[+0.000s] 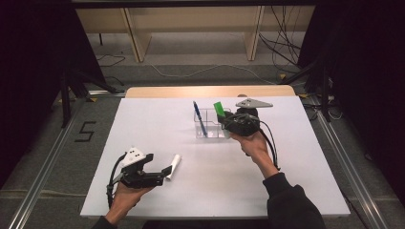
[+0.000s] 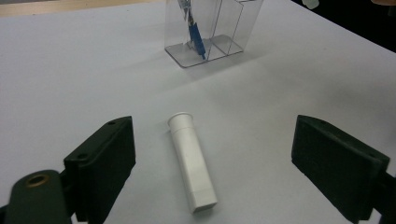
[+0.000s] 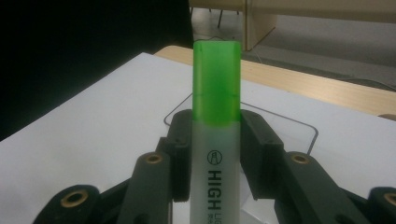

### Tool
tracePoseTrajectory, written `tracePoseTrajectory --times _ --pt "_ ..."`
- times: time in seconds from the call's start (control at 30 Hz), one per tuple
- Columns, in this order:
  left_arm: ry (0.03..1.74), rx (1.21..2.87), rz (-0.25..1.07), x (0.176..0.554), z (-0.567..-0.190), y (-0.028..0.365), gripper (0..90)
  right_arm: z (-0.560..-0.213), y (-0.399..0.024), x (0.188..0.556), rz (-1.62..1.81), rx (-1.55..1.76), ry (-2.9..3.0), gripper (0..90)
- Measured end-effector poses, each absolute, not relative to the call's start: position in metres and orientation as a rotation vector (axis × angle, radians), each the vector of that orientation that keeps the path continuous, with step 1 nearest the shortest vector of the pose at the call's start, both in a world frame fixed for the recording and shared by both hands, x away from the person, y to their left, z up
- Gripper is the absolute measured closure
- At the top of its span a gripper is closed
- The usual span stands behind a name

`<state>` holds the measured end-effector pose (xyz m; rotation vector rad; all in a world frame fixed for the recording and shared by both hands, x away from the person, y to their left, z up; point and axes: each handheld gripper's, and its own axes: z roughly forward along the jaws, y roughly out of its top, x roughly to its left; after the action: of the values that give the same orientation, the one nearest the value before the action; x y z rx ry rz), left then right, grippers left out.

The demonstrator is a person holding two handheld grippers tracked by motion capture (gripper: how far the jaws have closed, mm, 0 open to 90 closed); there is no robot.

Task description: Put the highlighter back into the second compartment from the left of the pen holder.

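Observation:
A green-capped highlighter (image 3: 216, 135) with a white barrel stands upright between the jaws of my right gripper (image 3: 215, 140), which is shut on it. In the high view that right gripper (image 1: 224, 117) holds the highlighter (image 1: 218, 109) over the clear plastic organiser (image 1: 210, 125), whose rim (image 3: 299, 123) appears below the jaws. A blue pen (image 1: 199, 118) leans in the organiser's left compartment. My left gripper (image 1: 165, 172) rests low at the front left, jaws wide open. A white tube (image 2: 191, 161) lies flat on the table between its jaws, touching neither; it (image 1: 174, 165) is just ahead of the fingertips.
The white table top (image 1: 286, 171) has a wooden strip along its far edge. The organiser (image 2: 210, 30) with the blue pen (image 2: 195, 39) stands beyond the white tube. Cables trail over the floor behind the table.

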<state>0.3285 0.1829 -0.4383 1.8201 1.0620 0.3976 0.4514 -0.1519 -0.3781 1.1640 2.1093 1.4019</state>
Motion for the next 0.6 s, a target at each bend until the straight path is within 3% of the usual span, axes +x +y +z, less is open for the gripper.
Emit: tracePoseTrajectory --times 0.6 --pt "1.06 1.82 0.397 0.328 -0.438 0.183 13.2 -0.371 -0.135 0.477 1.376 1.145 2.019 67.4"
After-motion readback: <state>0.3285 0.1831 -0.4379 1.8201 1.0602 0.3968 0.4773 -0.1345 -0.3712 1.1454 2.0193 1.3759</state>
